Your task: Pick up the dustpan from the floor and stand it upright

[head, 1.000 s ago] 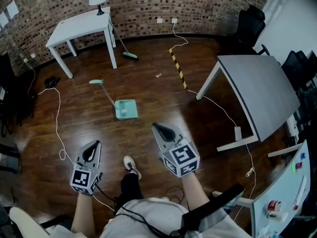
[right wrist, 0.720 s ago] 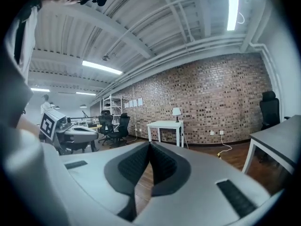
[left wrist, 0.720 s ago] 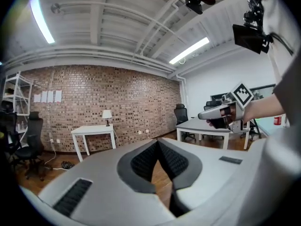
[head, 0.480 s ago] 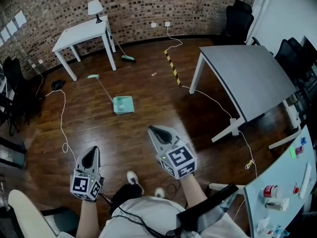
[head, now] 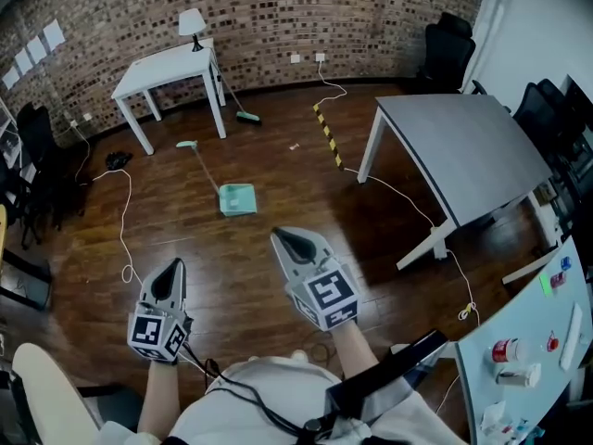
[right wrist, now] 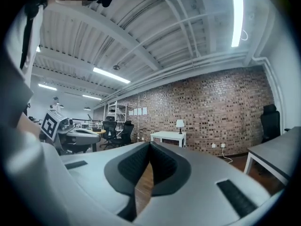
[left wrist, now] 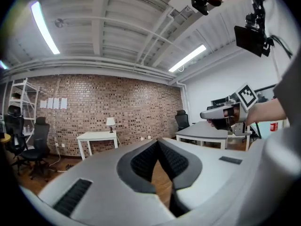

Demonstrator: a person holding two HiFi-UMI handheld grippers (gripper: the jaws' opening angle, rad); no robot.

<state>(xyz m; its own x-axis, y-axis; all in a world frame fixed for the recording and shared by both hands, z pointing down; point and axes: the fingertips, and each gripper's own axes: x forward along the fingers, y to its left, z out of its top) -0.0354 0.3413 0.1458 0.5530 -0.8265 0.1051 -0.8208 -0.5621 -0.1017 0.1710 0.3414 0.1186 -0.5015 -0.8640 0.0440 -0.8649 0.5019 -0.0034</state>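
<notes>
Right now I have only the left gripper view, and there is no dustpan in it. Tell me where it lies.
Observer: The dustpan lies flat on the wooden floor, ahead of you and untouched.
Operator: Give me the way its handle points.
Observer: The handle runs away from you, toward the white table.
Operator: Report the right gripper's jaws.
Observer: The right gripper has its jaws together, with nothing between them.
</notes>
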